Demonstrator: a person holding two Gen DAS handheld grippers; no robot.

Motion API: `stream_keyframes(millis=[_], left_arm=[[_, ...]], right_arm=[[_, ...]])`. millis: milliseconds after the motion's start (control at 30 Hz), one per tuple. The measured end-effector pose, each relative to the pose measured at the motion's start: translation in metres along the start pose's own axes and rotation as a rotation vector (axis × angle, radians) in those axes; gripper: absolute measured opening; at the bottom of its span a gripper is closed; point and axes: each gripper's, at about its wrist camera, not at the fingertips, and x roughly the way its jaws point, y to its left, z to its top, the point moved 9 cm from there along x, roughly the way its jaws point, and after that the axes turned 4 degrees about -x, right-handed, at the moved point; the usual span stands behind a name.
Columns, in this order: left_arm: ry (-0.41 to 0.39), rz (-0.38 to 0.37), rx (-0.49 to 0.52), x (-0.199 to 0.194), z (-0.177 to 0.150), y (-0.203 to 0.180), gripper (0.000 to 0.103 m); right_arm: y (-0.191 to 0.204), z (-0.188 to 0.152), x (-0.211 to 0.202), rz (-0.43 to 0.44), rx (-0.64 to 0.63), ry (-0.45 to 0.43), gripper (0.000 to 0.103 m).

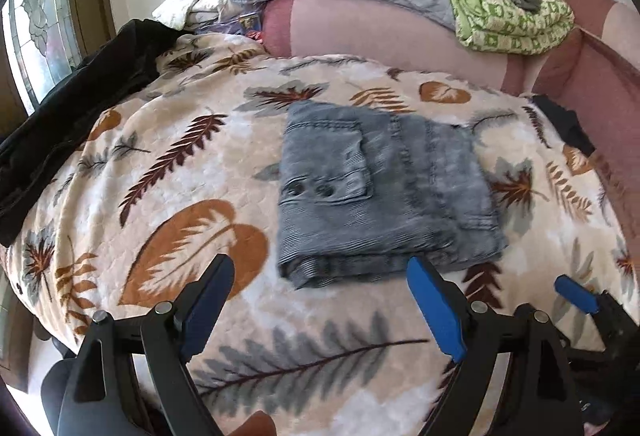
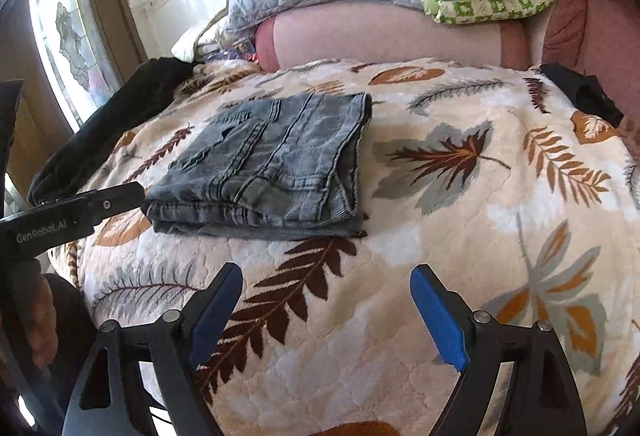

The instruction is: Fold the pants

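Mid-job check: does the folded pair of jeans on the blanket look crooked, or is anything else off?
Nothing stands out. The jeans lie in a compact, fairly square fold on the leaf-print blanket; layers at the near edge stack a little unevenly. Both tools, left and right, are open and clear of them.

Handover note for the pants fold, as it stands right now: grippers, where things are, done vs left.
Left gripper: open, empty, just short of the pants' near edge.
Right gripper: open, empty, over bare blanket, pants off to its left.
Pants: grey-blue denim, folded into a compact, roughly square stack, lying flat mid-blanket, touched by neither gripper.
Done: the fold looks complete.
Left: probably nothing, perhaps squaring the layered near edge. A dark garment lies at the blanket's left edge, unhandled.
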Motion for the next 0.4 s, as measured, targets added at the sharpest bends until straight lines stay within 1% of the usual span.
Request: stream_keyframes(millis=[67,200,267,333,400], left_arm=[[0.0,0.004,0.009,-0.001,0.001,-0.005,0.089],[-0.004,-0.001,0.025,-0.002,0.003,-0.011,0.089],[-0.016,-0.014,0.027,-0.005,0.005,-0.013,0.096],[-0.025,-0.033,0.033,-0.006,0.006,-0.015,0.098],[-0.017,-0.038,0.036,-0.005,0.007,-0.016,0.098]], right_arm=[[-0.003,0.002,-0.004,-0.005,0.009,-0.017,0.088],[-0.008,0.001,-0.005,-0.019,0.02,-0.016,0.088],[-0.008,0.001,-0.004,-0.029,0.017,-0.017,0.088],[-0.007,0.001,-0.005,-0.036,0.009,-0.023,0.088],[-0.007,0.002,-0.006,-0.045,0.005,-0.028,0.088]])
